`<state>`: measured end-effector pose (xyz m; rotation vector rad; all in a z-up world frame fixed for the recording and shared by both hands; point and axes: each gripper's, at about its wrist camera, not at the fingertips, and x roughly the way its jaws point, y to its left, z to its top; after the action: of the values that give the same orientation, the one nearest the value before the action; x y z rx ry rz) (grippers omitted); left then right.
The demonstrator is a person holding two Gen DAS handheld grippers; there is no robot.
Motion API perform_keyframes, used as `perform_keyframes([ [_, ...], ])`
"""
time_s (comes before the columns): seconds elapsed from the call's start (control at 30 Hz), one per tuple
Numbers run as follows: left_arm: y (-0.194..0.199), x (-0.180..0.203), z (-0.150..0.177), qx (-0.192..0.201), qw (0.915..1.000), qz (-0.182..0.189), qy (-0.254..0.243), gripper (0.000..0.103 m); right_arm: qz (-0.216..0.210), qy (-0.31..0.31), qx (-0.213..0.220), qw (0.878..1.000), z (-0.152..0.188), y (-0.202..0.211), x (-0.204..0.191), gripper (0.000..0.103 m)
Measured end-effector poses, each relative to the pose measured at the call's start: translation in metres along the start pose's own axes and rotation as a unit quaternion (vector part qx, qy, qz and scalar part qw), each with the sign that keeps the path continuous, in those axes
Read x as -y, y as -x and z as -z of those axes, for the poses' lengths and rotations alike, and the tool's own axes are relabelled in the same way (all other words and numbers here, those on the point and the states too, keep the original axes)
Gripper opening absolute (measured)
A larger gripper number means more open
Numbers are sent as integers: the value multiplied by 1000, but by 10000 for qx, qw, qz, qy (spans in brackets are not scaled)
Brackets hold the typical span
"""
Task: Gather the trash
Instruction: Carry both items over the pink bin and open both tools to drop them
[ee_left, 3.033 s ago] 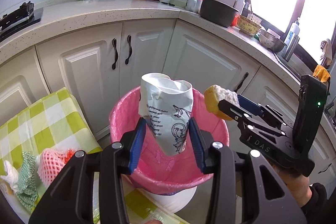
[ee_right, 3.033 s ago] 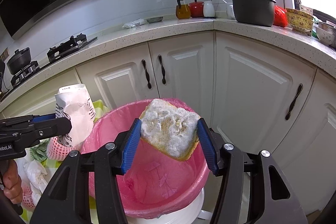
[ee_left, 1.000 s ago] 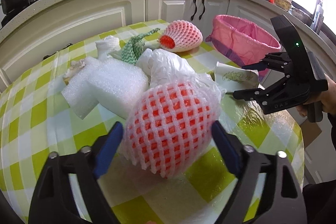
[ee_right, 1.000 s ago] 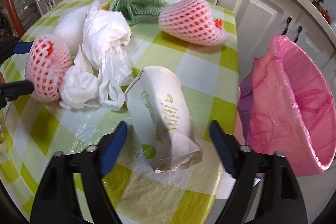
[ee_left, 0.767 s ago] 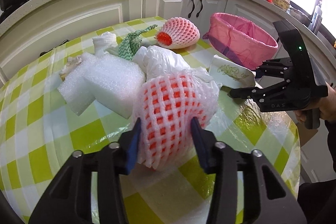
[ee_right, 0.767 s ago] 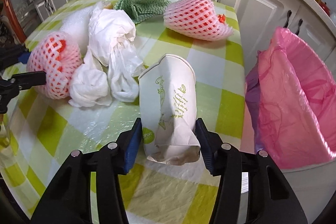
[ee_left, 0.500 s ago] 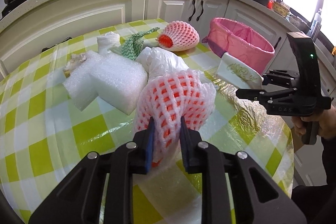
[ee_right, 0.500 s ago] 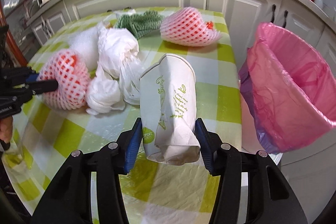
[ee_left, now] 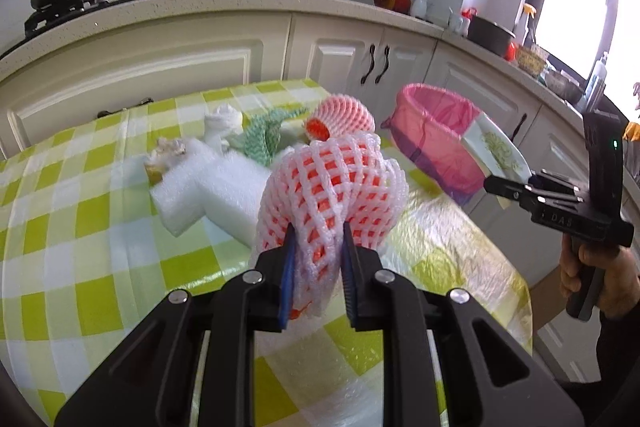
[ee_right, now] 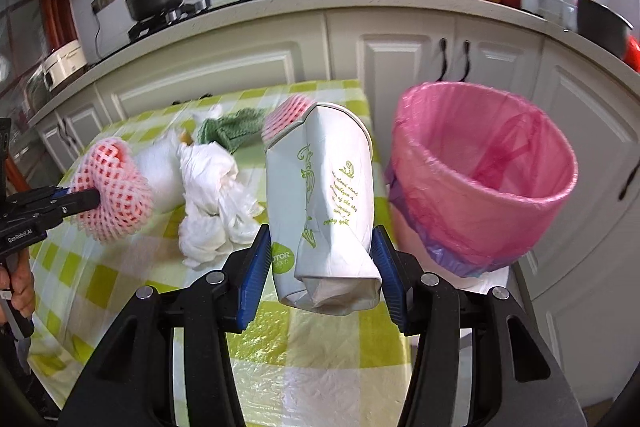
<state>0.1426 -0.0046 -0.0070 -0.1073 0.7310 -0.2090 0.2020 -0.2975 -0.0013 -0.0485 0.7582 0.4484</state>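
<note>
My left gripper (ee_left: 316, 247) is shut on a pink foam fruit net (ee_left: 332, 191) and holds it above the checked table (ee_left: 80, 227). My right gripper (ee_right: 320, 255) is shut on a crushed white paper cup with green print (ee_right: 324, 203), lifted off the table. The pink-lined trash bin (ee_right: 480, 179) stands just right of the cup, beside the table edge; it also shows in the left wrist view (ee_left: 436, 131). The right gripper with the cup (ee_left: 496, 151) shows near the bin there. The left gripper with the net (ee_right: 112, 191) shows at the left of the right wrist view.
On the table lie white foam sheets (ee_left: 212, 187), a second pink net (ee_left: 340, 115), a green cloth (ee_left: 264, 139), crumpled white plastic (ee_right: 212, 195) and a white wad (ee_left: 222, 123). White cabinets and a counter with a stove and pots run behind.
Both grippers closed on their items and lifted them off the table. The right gripper has swung with the cup toward the bin; the left has raised the net.
</note>
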Motion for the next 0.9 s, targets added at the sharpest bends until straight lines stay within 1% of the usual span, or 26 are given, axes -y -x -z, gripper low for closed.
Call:
perform_keyframes([
  [0.1,5,8,-13,178,9998,-16,8,20,144,-170,141,9997,-5,10,10,49],
  [0.23,6,21,-41,397,9992,73,8,20,364,-370,328,9981,-12,22,26,49],
  [0.43,-16,57,-88,547,9978,342,-153,20,679,-651,526,9942,-27,32,56,49],
  [0.57,-39,87,-116,569,9963,573,-289,20,905,-842,610,9905,-38,34,79,49],
  [0.67,-60,112,-136,533,9951,714,-422,20,1101,-863,650,9880,-46,33,93,49],
  [0.8,-90,139,-158,396,9938,856,-587,20,1280,-955,739,9844,-56,28,112,49],
  [0.9,-109,152,-168,293,9929,951,-656,20,1316,-1038,768,9829,-62,24,125,49],
])
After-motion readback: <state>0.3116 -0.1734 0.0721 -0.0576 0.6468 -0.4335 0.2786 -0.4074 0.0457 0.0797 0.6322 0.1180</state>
